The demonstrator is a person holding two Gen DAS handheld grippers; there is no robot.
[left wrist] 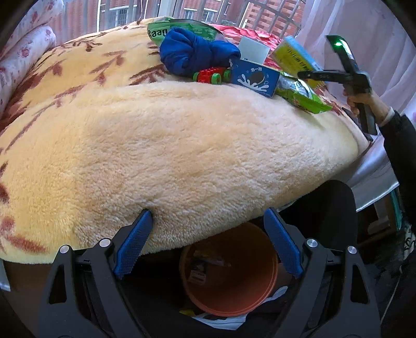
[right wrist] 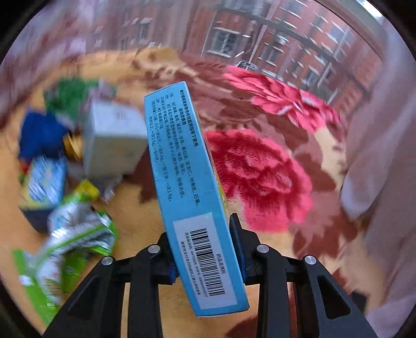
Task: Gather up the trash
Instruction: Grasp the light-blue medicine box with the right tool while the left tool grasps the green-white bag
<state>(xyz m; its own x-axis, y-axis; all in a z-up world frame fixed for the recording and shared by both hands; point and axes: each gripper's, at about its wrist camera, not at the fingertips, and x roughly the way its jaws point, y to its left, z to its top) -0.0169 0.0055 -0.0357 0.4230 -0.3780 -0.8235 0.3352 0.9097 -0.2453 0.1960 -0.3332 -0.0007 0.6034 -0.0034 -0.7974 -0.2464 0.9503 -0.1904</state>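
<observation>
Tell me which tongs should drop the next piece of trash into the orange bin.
Right. The right tongs already clamp the blue box; the left tongs hang open and empty above the orange bin.

Daylight enters from the window [left wrist: 208, 10] at twelve o'clock in both views, bright and even, with soft shadow only under the blanket [left wrist: 182, 145] edge toward six o'clock. The left view is sharp. The right view is smeared by motion blur from nine to seven o'clock, though the box [right wrist: 187, 187] stays crisp. Fisheye bending and dark vignetting ring every edge.
</observation>
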